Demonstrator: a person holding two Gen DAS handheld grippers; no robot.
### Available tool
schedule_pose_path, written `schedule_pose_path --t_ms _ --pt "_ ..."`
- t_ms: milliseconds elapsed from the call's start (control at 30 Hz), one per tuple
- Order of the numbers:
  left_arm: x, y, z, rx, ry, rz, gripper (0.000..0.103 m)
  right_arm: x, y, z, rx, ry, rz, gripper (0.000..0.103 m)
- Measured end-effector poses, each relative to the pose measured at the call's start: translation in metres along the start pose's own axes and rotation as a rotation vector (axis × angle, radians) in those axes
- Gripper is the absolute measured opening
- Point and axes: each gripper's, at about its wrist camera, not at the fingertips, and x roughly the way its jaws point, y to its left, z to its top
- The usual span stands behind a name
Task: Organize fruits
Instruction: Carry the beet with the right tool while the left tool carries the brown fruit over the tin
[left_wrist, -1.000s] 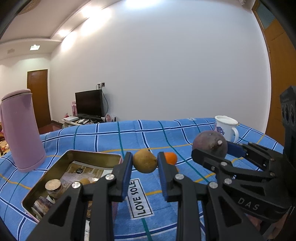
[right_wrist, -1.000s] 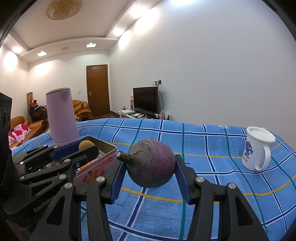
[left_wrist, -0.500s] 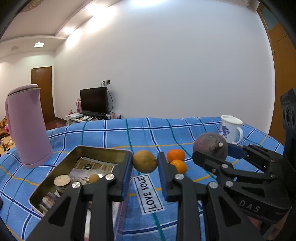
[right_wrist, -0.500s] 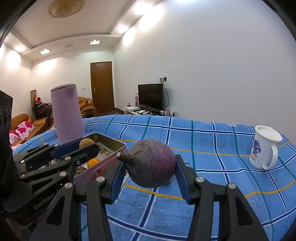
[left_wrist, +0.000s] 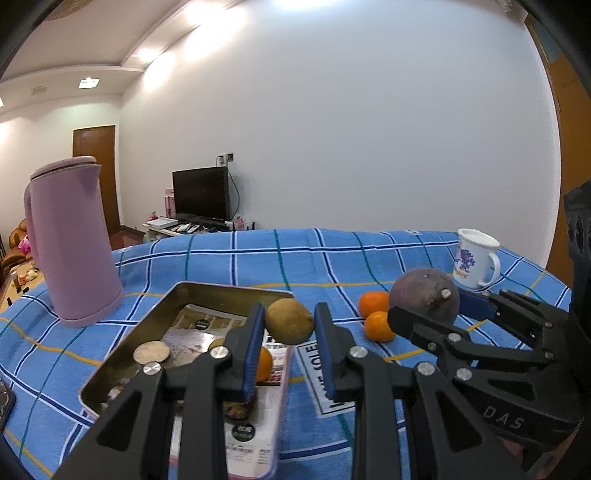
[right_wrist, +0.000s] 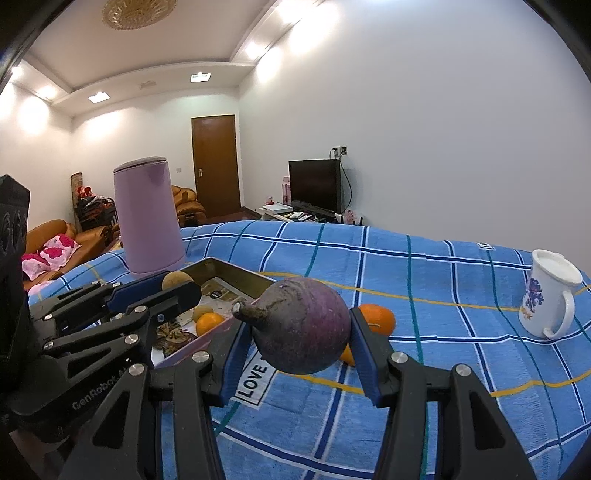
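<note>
1. The left gripper (left_wrist: 289, 324) clamps a brown-yellow fruit (left_wrist: 289, 321) above the right rim of the tin tray (left_wrist: 229, 290).
2. The right gripper (right_wrist: 297, 338) grips a purple round fruit (right_wrist: 301, 326) over bare blue checked cloth (right_wrist: 424, 266).
3. Two tangerines (left_wrist: 375, 315) lie just right of the tray; open cloth stretches to the far-right mug (right_wrist: 548, 299).

Between left gripper (left_wrist: 289, 325) fingers: small round yellow-brown fruit (left_wrist: 289, 320), above the open rectangular metal tin (left_wrist: 122, 354). Left beyond: tall lilac plastic jug (left_wrist: 72, 245). Just right: two small oranges (left_wrist: 376, 320), then large purple stemmed fruit (right_wrist: 301, 325) within right gripper (right_wrist: 295, 345). Far right: white printed mug (right_wrist: 550, 297).
</note>
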Motion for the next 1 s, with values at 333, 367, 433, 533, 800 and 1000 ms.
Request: schedule_pose_path --t_ms 333,367,433,533,800,1000 --pt "0.003 0.020 0.000 -0.023 0.019 0.025 0.029 0.012 0.019 0.002 -0.027 0.019 0.033 0.053" --pt "0.002 0.022 0.000 -0.026 0.020 0.029 0.029 0.012 0.020 0.002 -0.029 0.020 0.035 0.053" --pt "0.002 0.029 0.000 -0.042 0.024 0.036 0.029 0.014 0.022 0.003 -0.031 0.023 0.040 0.053" --pt "0.002 0.038 0.000 -0.057 0.027 0.052 0.029 0.017 0.025 0.003 -0.034 0.028 0.047 0.053" --pt "0.004 0.058 -0.002 -0.083 0.043 0.084 0.029 0.024 0.036 0.005 -0.053 0.036 0.072 0.053" --pt "0.008 0.067 -0.002 -0.092 0.063 0.111 0.029 0.029 0.044 0.006 -0.064 0.046 0.086 0.053"
